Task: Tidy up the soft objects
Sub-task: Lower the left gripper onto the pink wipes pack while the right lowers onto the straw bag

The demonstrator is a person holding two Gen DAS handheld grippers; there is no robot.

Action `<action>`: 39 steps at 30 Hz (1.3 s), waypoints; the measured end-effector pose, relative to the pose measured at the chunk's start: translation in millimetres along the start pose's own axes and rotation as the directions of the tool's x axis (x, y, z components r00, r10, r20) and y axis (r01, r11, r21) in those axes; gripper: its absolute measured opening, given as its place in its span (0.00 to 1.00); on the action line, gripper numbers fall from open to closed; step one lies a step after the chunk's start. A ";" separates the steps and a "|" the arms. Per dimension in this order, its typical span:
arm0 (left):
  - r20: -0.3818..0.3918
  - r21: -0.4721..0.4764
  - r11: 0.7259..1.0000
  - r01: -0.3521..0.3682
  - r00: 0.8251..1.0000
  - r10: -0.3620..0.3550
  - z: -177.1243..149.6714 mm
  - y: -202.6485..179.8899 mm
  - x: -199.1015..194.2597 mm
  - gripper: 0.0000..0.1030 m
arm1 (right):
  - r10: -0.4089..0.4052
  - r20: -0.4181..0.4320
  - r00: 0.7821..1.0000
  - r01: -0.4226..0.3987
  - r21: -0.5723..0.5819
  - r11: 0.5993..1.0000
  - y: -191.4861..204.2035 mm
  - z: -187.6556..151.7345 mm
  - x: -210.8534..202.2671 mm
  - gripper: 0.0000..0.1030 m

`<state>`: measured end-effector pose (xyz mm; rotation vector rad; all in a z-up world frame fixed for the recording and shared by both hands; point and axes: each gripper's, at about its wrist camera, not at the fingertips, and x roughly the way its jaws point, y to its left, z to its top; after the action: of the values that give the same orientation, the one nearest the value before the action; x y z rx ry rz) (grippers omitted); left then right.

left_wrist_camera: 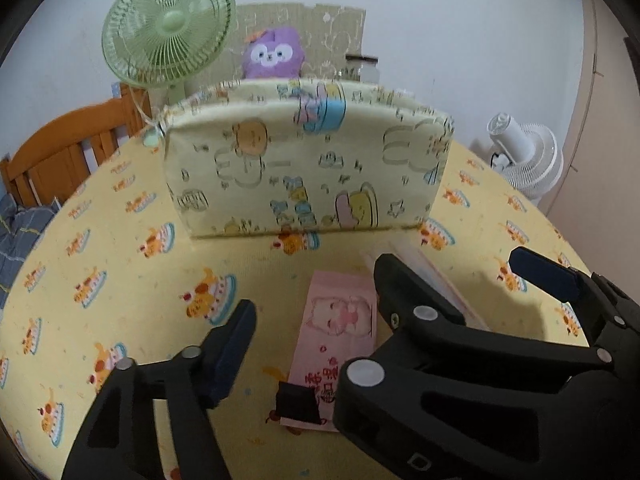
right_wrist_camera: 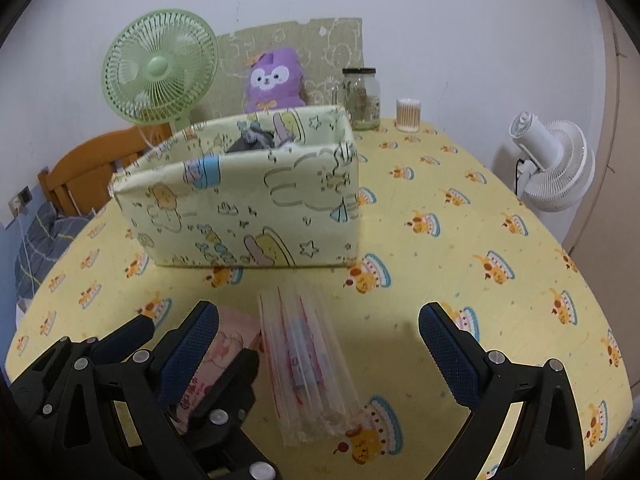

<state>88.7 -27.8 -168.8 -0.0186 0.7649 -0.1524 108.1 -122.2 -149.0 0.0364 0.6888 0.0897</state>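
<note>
**Table layout**

A fabric bin [right_wrist_camera: 248,204] stands mid-table [right_wrist_camera: 480,264]. Before it lie a tissue pack [left_wrist_camera: 336,344] on the left and a clear packet [right_wrist_camera: 308,364] on the right. Behind stand a plush toy [right_wrist_camera: 272,80], a jar [right_wrist_camera: 362,98] and a fan [right_wrist_camera: 160,70].

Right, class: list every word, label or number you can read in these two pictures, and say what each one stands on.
Pink flat packet with a cartoon pig: red Chinese characters near its lower end, too blurred to read.
Clear glass jar with a black lid: a pale label, too small to read.
Clear plastic packet with red stripes: faint print inside, not legible.
Pale yellow fabric storage box: cartoon drawings only, no words.
Nothing else bears text.
</note>
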 end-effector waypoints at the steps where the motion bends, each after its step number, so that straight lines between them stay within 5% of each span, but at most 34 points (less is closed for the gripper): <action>1: -0.013 -0.002 1.000 0.010 1.000 -0.010 -0.7 0.1 2.2 0.63 | -0.001 -0.006 1.000 0.001 0.000 1.000 -0.2 -0.8 1.5 0.99; 7: -0.023 0.002 1.000 0.006 1.000 -0.006 -2.7 -1.1 4.7 0.52 | 0.002 -0.038 0.999 -0.002 -0.006 1.000 0.0 -2.8 8.8 0.99; 9: -0.023 0.002 1.000 -0.008 1.000 0.008 -2.8 -0.4 4.3 0.40 | 0.004 -0.045 0.999 -0.004 -0.012 1.000 1.2 -2.6 10.2 0.99; 21: -0.030 0.002 1.000 -0.031 0.999 0.031 -1.2 2.5 5.4 0.39 | 0.051 -0.115 0.992 -0.052 -0.008 0.999 2.7 -1.8 19.1 0.84; 31: -0.043 0.001 0.999 -0.051 0.998 0.051 -1.3 5.3 4.7 0.39 | 0.035 -0.116 0.993 -0.034 0.010 0.999 0.7 -3.2 20.8 0.83; 33: -0.036 0.014 0.998 -0.063 0.997 0.064 -2.4 3.2 4.5 0.39 | 0.022 -0.131 0.991 -0.021 0.009 1.000 0.3 -3.8 22.5 0.66; 39: -0.038 0.006 0.998 -0.061 0.997 0.062 -3.0 3.9 4.4 0.39 | 0.046 -0.136 0.990 -0.046 0.000 0.999 4.5 -4.9 21.4 0.42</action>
<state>90.3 -24.4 -174.2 0.0125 0.8019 -0.0963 121.1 -115.6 -166.0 0.0432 0.8243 0.1384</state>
